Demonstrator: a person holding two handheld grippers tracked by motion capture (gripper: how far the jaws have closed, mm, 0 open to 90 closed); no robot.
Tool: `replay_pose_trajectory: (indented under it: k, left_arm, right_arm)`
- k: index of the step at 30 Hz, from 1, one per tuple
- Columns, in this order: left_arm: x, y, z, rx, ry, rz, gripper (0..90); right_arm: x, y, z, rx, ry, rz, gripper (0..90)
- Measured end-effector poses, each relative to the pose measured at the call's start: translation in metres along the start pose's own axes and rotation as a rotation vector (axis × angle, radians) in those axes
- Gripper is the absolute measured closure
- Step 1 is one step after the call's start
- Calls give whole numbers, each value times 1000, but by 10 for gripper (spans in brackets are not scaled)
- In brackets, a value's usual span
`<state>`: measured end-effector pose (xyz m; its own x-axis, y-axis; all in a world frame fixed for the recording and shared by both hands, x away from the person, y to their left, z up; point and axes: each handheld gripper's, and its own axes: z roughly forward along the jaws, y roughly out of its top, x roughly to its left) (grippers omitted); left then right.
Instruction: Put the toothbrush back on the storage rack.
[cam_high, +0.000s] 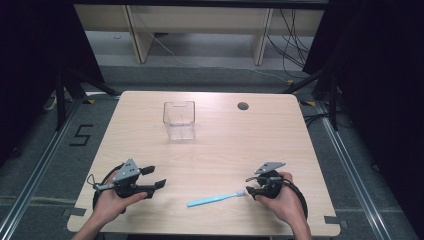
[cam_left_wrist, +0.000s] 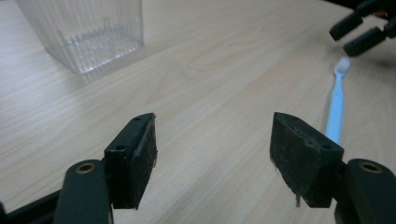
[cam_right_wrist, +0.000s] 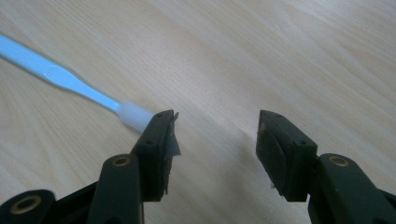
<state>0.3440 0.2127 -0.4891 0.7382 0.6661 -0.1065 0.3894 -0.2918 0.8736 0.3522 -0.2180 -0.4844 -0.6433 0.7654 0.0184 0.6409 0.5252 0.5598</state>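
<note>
Fingers first: on my left gripper (cam_high: 150, 183) both black fingers (cam_left_wrist: 133, 156) stand wide apart with bare wood between them, holding nothing. On my right gripper (cam_high: 248, 185) the fingers (cam_right_wrist: 156, 149) are likewise spread, nothing between the pads.

Count, left to right across the table (cam_high: 215, 150): one left gripper, one clear plastic cup (cam_high: 179, 120), one toothbrush (cam_high: 216, 199), one right gripper. One dark round hole (cam_high: 243, 106) in the tabletop near the far edge.

Left gripper rests low at the near left of the table, held in a hand (cam_high: 111, 202), jaws pointing toward the right. In the left gripper view the cup (cam_left_wrist: 88, 32) stands upright ahead and to the left, well apart from the fingers; the toothbrush (cam_left_wrist: 335, 112) lies beyond the right-hand finger, outside the gap.

The toothbrush is light blue with a white bristle head. It lies flat on the wood near the front edge, between the two grippers, handle end toward my left gripper, head toward my right one.

Right gripper, held in the other hand (cam_high: 282, 202): in its own view the toothbrush (cam_right_wrist: 70, 81) runs in from the upper left, and the white head sits just beside the outer face of the left-hand finger. Touching or not, I cannot tell. It is outside the jaw gap, not between the pads.
</note>
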Motion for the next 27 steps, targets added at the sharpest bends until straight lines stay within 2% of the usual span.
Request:
replay_pose_trajectory:
  k: [1, 2, 3, 4, 8, 9, 10, 11, 12, 13, 14, 16, 17, 19, 21, 22, 23, 27]
  left_arm:
    - [0, 0, 0, 0, 0, 0, 311]
    - [-3, 5, 3, 48, -25, 19, 311]
    - [-3, 5, 3, 48, -25, 19, 310]
    - [-5, 11, 6, 107, -61, 47, 309]
    - [-10, 25, 11, 181, -97, 118, 317]
    - [-10, 25, 11, 181, -97, 118, 320]
    - [-14, 32, 14, 230, -126, 137, 320]
    - [-14, 32, 14, 230, -126, 137, 321]
    - [-16, 39, 16, 291, -147, 182, 324]
    - [-16, 39, 16, 291, -147, 182, 325]
    - [-21, 44, 20, 318, -164, 189, 325]
    - [-23, 51, 23, 372, -180, 242, 324]
    - [-23, 51, 23, 372, -180, 242, 324]
    - [-31, 56, 28, 380, -196, 241, 325]
    - [-33, 58, 30, 388, -203, 253, 326]
    - [-36, 61, 33, 411, -216, 280, 327]
    - [-39, 62, 36, 421, -224, 288, 327]
    - [-46, 65, 45, 448, -254, 301, 338]
  right_arm:
    - [0, 0, 0, 0, 0, 0, 478]
    - [2, 2, 1, -4, -18, 7, 473]
    - [2, 2, 1, -4, -18, 7, 473]
    - [0, 6, -2, 32, -19, -18, 468]
    - [-1, 10, -5, 60, -29, -20, 465]
    - [-1, 10, -5, 60, -29, -20, 465]
    - [-3, 11, -5, 78, -41, -15, 465]
    - [-4, 12, -6, 88, -40, -20, 464]
    - [-6, 12, -7, 109, -41, -19, 462]
    - [-6, 12, -7, 109, -41, -19, 462]
    - [-9, 14, -7, 140, -50, -23, 463]
    - [-12, 15, -7, 166, -55, -18, 464]
    - [-12, 15, -8, 180, -59, -16, 466]
    - [-12, 17, -8, 198, -58, -2, 469]
    - [-13, 18, -8, 204, -58, -5, 470]
    - [-12, 19, -7, 208, -59, -16, 470]
    - [-12, 19, -7, 206, -56, -21, 470]
    - [-10, 19, -6, 222, -44, -21, 468]
